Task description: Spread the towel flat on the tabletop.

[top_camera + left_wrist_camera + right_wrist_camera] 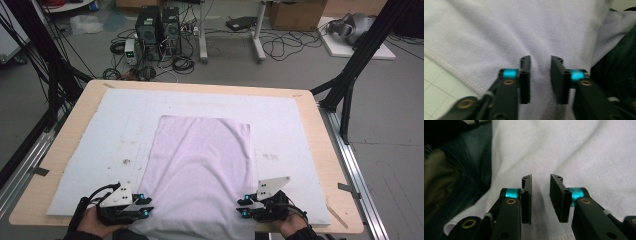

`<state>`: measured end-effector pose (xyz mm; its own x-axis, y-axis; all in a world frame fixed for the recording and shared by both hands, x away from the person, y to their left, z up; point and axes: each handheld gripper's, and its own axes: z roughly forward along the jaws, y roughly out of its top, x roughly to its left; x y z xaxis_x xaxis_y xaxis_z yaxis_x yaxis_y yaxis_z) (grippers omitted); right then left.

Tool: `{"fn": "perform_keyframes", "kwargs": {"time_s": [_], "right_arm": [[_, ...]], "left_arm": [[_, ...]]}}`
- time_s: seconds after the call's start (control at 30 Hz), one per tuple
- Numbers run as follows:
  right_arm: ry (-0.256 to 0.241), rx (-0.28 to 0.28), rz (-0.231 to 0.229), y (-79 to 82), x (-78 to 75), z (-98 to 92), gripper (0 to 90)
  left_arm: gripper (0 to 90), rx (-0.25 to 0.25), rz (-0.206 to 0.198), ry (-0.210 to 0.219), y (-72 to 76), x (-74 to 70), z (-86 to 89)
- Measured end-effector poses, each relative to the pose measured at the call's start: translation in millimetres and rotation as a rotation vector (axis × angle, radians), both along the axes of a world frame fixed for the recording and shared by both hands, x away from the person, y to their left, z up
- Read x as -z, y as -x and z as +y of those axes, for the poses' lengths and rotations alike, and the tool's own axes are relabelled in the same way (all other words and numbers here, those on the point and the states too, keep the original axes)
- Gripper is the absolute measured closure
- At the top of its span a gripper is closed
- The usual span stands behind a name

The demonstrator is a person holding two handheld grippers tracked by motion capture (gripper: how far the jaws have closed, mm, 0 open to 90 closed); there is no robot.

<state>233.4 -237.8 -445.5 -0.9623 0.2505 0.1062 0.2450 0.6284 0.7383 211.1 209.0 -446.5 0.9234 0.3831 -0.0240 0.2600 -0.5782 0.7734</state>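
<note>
A pale lilac towel [197, 165] lies flat on the white mat [100, 145], its near end hanging over the table's front edge. My left gripper [145, 207] sits at the towel's near left corner, my right gripper [243, 206] at its near right corner. In the left gripper view the left gripper [540, 62] is open, jaws parted over the towel [524, 32] with its hemmed edge running to the left. In the right gripper view the right gripper [540, 180] is open above the towel [574, 157], nothing pinched between the jaws.
The wooden table [65, 150] carries the mat. Black frame posts [350, 75] stand at both sides. On the floor beyond lie computer towers [157, 27], cables and a cardboard box [297, 12]. The person's dark clothing [461, 170] shows below the towel's hanging end.
</note>
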Motion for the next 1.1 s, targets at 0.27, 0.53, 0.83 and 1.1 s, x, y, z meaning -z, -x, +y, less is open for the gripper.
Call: {"fn": "perform_keyframes", "kwargs": {"time_s": [0.27,0.53,0.83,1.1], "right_arm": [[-0.058,-0.023,0.038,-1.8,-1.0,-2.5,79.1],[-0.123,0.107,-0.002,-26.9,-13.2,-8.3,62.3],[-0.105,0.209,-0.025,-49.7,-16.0,-14.8,43.0],[-0.117,0.228,-0.059,-67.8,-18.7,-12.0,35.3]], "left_arm": [[80.3,-0.026,-0.005,0.050,-0.2,-4.8,2.5],[60.3,-0.145,-0.047,0.088,-25.9,-12.1,0.6],[47.4,-0.246,-0.058,0.120,-50.7,-16.5,7.7],[37.5,-0.250,-0.078,0.163,-68.3,-22.5,1.3]]}}
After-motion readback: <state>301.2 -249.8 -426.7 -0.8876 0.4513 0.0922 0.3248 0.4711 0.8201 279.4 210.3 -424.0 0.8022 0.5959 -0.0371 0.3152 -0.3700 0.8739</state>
